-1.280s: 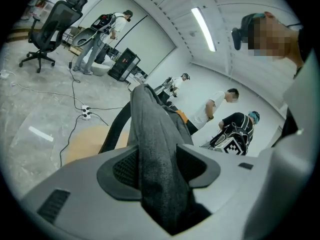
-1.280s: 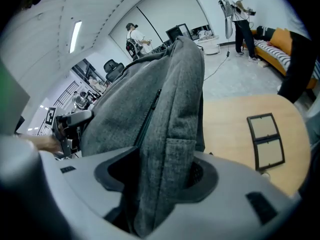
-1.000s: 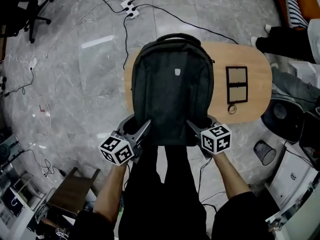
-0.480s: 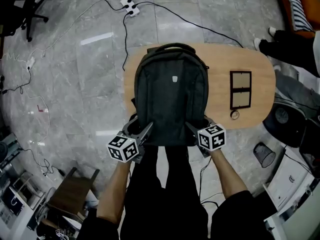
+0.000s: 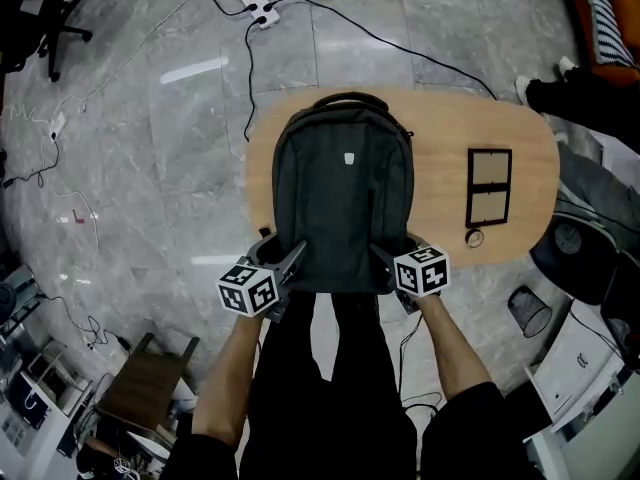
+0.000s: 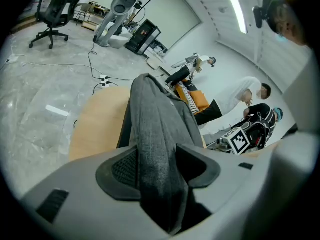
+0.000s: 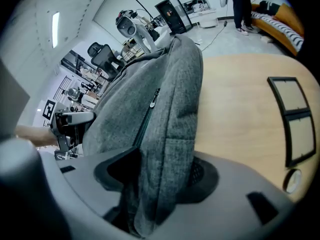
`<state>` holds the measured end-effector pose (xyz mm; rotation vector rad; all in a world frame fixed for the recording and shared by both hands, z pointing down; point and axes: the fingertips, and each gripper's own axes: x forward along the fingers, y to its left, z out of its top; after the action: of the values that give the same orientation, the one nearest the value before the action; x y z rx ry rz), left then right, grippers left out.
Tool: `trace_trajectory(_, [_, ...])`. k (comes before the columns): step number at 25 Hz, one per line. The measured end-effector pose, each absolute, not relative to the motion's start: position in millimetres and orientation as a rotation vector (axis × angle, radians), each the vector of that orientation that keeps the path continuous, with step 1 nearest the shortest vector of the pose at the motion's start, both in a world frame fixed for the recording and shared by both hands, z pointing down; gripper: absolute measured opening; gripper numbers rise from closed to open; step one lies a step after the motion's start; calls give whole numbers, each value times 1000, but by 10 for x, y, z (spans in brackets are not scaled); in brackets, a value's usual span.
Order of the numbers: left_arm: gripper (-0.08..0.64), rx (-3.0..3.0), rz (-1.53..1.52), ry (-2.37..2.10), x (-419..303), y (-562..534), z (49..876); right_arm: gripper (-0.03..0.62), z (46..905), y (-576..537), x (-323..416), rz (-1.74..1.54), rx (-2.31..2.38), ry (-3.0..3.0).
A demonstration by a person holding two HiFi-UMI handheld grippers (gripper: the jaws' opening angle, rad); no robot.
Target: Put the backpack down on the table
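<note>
A dark grey backpack (image 5: 345, 203) hangs over the oval wooden table (image 5: 450, 133), its top handle pointing away from me. My left gripper (image 5: 290, 262) is shut on the fabric at its near left corner, my right gripper (image 5: 386, 261) on the near right corner. In the left gripper view a fold of the backpack (image 6: 155, 129) is pinched between the pads of the left gripper (image 6: 157, 170). In the right gripper view the backpack's side by the zip (image 7: 160, 109) is clamped in the right gripper (image 7: 160, 176). Whether the bag rests on the tabletop is hidden.
A black two-pane frame (image 5: 489, 185) and a small round object (image 5: 474, 237) lie on the table's right half. Cables and a power strip (image 5: 255, 8) run over the floor beyond. A waste bin (image 5: 527, 306), a stool (image 5: 145, 383) and a person's legs (image 5: 585, 93) stand around.
Both grippers and the backpack have come down toward the table together. The grips on the two corners look the same.
</note>
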<state>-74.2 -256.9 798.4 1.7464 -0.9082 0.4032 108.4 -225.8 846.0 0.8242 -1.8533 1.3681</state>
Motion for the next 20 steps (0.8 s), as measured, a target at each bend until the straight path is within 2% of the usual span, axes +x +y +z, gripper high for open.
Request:
trace_trajectory(7, [227,1707,405,-903,-766,-2691,8107,249,8535,-2339,1110,1462,821,-1790])
trace_trajectory(12, [244,1656,437,-936,-819,-2748,8228,309,8667,-2338,1135,1671,794,-1728])
trace_trajectory(15, [249,1628,451,-942,-826,-2753,8285,318,8717,-2305,1124,1802,702,-1687])
trace_trajectory(20, [262,1599,348,-900,-874,-2770,8264,316,8677,-2317,1129,1739,710,-1692])
